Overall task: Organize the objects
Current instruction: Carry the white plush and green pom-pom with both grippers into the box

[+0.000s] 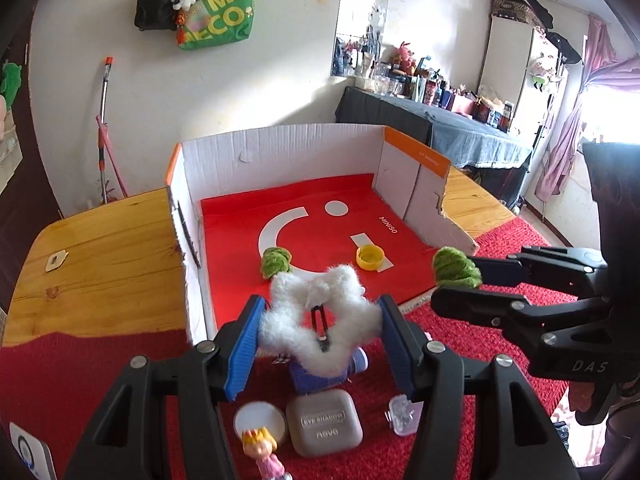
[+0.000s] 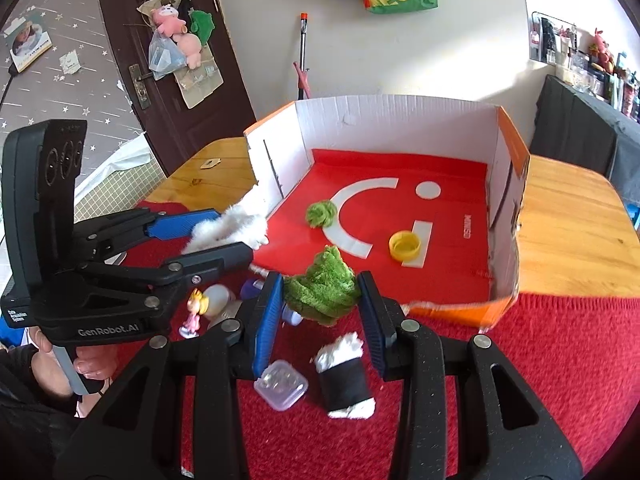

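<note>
surface: your red cloth [image 2: 520, 360] over wooden table [image 1: 100, 248], open box [image 1: 280, 152]
room: white wall — green bag [image 1: 224, 12]
left gripper [image 1: 320, 332]: clamps white star clip [image 1: 316, 312]
right gripper [image 2: 320, 304]: clamps green fuzzy piece [image 2: 324, 288]

Fluffy white plush star clip [image 1: 320, 316]; fuzzy green chenille scrunchie [image 2: 324, 292]; corrugated cardboard box [image 1: 280, 152]; glossy varnished wooden table [image 1: 100, 260]; coarse red knit cloth [image 2: 540, 360]; matt grey plastic eyeshadow case [image 1: 324, 420].

White walls [image 1: 248, 92]; dark door [image 2: 168, 80]; wooden table [image 1: 100, 256]; pink curtain [image 1: 576, 120] beside a bright window [image 1: 616, 112].
</note>
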Action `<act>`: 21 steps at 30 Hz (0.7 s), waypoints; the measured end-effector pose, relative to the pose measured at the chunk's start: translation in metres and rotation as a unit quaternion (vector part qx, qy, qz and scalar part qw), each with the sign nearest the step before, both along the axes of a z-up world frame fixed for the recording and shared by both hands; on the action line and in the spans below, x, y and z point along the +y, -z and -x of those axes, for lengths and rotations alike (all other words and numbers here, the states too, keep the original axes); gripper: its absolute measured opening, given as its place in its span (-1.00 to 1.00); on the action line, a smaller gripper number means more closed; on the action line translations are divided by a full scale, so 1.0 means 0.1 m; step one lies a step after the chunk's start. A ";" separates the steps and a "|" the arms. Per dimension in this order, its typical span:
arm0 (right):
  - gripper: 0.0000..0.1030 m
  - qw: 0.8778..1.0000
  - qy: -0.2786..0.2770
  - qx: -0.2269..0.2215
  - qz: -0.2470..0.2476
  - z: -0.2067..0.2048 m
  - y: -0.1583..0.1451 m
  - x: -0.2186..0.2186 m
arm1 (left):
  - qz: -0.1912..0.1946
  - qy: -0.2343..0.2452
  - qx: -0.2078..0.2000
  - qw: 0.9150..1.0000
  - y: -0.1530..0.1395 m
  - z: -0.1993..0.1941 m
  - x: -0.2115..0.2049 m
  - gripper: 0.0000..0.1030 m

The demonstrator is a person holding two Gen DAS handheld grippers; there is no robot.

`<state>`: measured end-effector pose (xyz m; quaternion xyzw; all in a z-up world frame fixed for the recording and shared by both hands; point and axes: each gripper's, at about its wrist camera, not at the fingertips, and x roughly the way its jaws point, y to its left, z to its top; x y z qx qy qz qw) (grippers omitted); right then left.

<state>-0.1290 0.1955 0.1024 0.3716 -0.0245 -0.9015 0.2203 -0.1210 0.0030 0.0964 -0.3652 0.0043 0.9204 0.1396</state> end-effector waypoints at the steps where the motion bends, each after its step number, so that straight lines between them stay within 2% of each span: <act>1: -0.30 1.000 -0.002 -0.003 0.000 0.05 -0.01 0.00 | 0.001 0.002 -0.003 1.000 0.00 0.04 0.00 0.15; 5: -0.30 1.000 -0.003 -0.017 -0.004 0.22 0.01 0.02 | 0.009 0.003 -0.015 1.000 0.03 0.17 0.02 0.15; 15: -0.30 0.997 -0.008 -0.074 -0.011 0.61 0.25 0.04 | 0.012 0.014 -0.082 0.996 0.28 0.52 0.02 0.15; 21: -0.30 0.994 -0.012 -0.105 -0.021 0.75 0.41 0.04 | 0.017 0.020 -0.101 0.995 0.40 0.64 0.03 0.15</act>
